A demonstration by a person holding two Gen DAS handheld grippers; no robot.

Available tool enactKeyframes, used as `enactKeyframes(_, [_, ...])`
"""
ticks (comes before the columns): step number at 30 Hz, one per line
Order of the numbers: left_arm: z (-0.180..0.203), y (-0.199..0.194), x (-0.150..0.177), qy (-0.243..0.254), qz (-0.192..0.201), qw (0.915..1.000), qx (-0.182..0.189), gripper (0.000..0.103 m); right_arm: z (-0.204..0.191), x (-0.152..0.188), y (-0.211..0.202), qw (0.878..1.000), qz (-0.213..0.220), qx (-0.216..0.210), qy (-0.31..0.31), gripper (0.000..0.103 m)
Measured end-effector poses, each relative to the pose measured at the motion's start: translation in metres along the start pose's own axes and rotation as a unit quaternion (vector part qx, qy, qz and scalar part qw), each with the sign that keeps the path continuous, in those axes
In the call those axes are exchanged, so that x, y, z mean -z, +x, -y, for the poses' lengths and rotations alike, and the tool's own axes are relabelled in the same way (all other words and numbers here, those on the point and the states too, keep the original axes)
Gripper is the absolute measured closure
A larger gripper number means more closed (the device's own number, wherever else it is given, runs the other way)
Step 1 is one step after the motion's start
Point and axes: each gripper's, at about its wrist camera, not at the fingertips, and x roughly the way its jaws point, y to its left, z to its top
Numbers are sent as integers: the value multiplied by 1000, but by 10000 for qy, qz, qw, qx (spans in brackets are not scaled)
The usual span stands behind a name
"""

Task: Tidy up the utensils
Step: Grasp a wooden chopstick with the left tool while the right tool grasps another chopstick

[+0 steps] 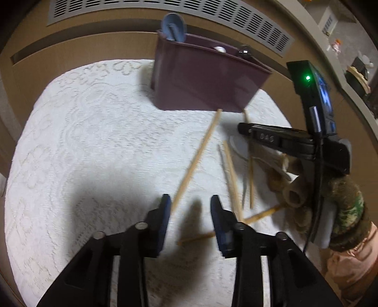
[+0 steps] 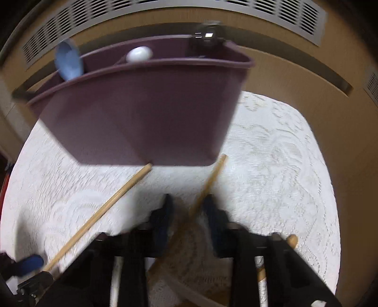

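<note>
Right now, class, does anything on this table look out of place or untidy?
Yes. Several chopsticks lie scattered and crossed on the white cloth, outside the purple bin that already holds a blue spoon.

You have a white lace cloth spread over the table, its woven flower pattern plain in both views. Behind it runs a tan panel with a grey slotted vent along the top. Far right, a grey shelf carries blurred clutter.
</note>
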Motion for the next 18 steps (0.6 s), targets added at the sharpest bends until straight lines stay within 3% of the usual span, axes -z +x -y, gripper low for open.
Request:
enactKeyframes(5, [18, 3, -5, 85, -134, 9994, 298, 64, 18, 17, -16, 9991, -31, -421, -3, 95])
enactKeyframes(8, [32, 11, -7, 174, -234, 9989, 376, 64, 31, 29, -30, 9986, -12, -533, 28, 97])
enactKeyframes(18, [68, 49, -22, 519, -631, 9965, -199, 65, 60, 66, -68, 9956, 103, -932, -2, 96])
